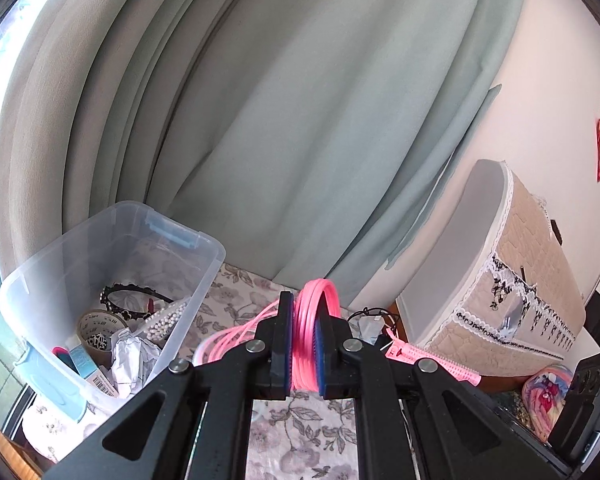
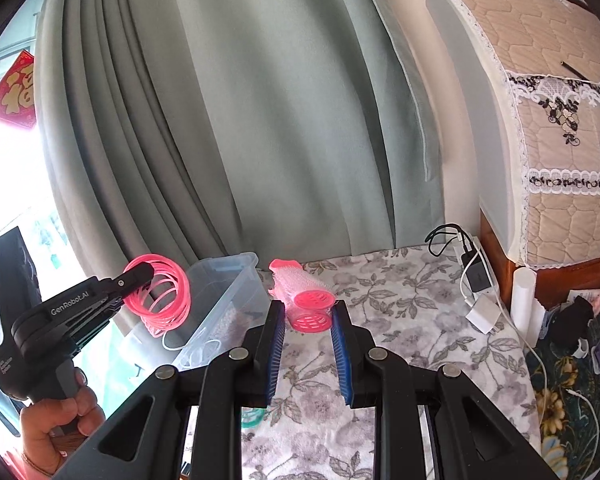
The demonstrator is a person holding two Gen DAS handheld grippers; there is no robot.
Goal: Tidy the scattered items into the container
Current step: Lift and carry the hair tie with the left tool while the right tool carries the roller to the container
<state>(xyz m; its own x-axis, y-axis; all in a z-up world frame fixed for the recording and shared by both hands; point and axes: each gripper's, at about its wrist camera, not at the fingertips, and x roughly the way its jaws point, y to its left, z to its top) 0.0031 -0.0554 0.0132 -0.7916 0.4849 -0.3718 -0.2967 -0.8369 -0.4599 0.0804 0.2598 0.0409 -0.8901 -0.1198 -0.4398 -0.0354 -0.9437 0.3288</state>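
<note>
1. At the left of the left wrist view sat the clear plastic box [image 1: 204, 258], already holding a black headband [image 1: 134, 294], a roll of tape [image 1: 100, 330], a string of white beads [image 1: 166, 320] and crumpled paper [image 1: 130, 356].
2. In the middle of that view the left gripper [image 1: 305, 344] pinched a pink coiled cord [image 1: 314, 320] between its pads, lifted off the counter [image 1: 300, 436]. In the right wrist view the same coil hung at the left, just beside the box rim and not yet over the opening.
3. The step in hand looked like carrying the cord to the box; the next move would call for shifting left over the opening, then spreading the fingers so the loose loops drop inside rather than snag the rim.
4. Right of centre in the left wrist view, a pink zipper [image 1: 432, 360] lay on the counter.
5. The right gripper [image 2: 309, 316] was spread, with two pink hair rollers [image 2: 306, 304] lying between its tips, not yet clasped.
6. The counter wore a grey floral cloth. Green curtains [image 2: 240, 120] hung behind; chargers [image 2: 478, 280] and a quilted cover [image 2: 560, 120] stood at the right.
</note>
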